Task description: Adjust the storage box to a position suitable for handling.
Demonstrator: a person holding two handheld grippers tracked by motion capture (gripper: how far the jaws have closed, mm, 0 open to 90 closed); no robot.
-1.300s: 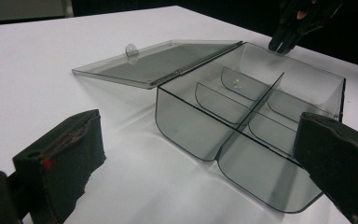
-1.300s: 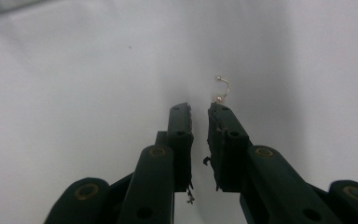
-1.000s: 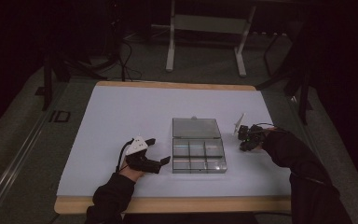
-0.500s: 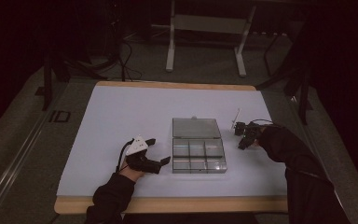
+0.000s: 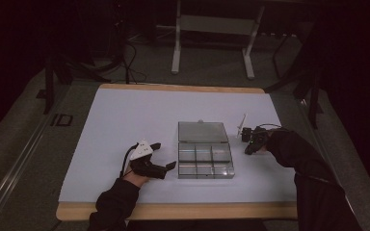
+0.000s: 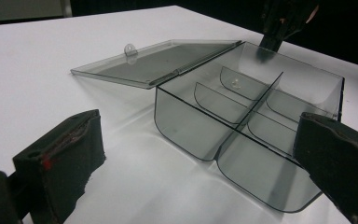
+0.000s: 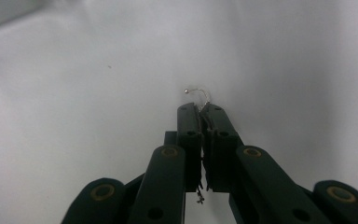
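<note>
though the room is dim, the high view gives the layout: a clear compartment box (image 5: 205,161) sits mid-table on the white sheet (image 5: 125,120), its lid (image 5: 203,131) folded flat away from the person. left gripper (image 5: 166,159) rests just beside the box's left wall, jaws apart, nothing between them. right gripper (image 5: 248,144) is down at the sheet just right of the box, apart from it. a thin white stick (image 5: 241,123) stands close behind it; what it is i cannot tell.

left gripper view: jaws wide open either side of the box's (image 6: 251,135) near corner, not touching it. thin see-through walls and curved dividers; one tiny pale item (image 6: 235,83) lies in a far compartment. box likely light, stiff, slick; best steadied by an outer wall.

right gripper view: jaws closed on a small wire hook (image 7: 198,95), its curved end with a bead tip poking past the tips, over the white sheet. judged very light, springy, easy to bend or flick away; hold low on the shank, gently.

no brand, label or readable writing anywhere.
</note>
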